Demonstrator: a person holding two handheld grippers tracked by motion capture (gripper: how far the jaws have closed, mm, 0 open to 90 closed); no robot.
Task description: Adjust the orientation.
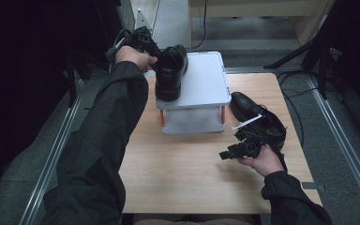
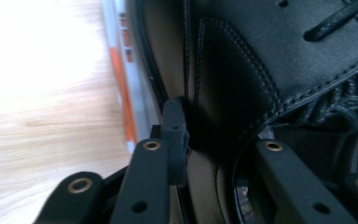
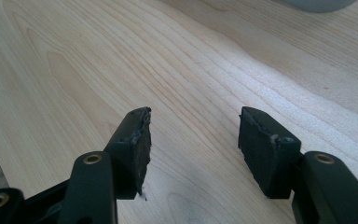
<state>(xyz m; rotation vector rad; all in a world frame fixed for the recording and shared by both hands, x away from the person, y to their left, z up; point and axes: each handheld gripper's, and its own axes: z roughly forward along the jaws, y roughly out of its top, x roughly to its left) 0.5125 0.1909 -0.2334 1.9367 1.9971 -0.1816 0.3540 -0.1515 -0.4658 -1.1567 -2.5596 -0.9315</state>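
The left gripper (image 1: 151, 55) is reaching to the far left of the table (image 1: 178, 173), where a black leather shoe (image 1: 171, 70) is standing on a white box (image 1: 201, 84). The shoe is lying along the left edge of the box's lid, one end facing the person. In the left gripper view one finger (image 2: 175, 135) is sitting against the shoe's collar (image 2: 242, 93), at the opening, while the other finger is hidden behind the leather. The fingers are straddling the collar a little apart; whether they are pressing on it cannot be told. Orange trim on the box (image 2: 123, 93) is showing beside the shoe.

The right gripper (image 1: 234, 151) is hovering low over the right side of the table, its fingers (image 3: 135, 144) standing apart with nothing between them and bare wood beneath. A second black shoe (image 1: 258, 119) is lying on the table just beside the right hand (image 1: 262, 161), to the right of the box and apart from it. A thin white strip (image 1: 247, 123) is lying across that second shoe.
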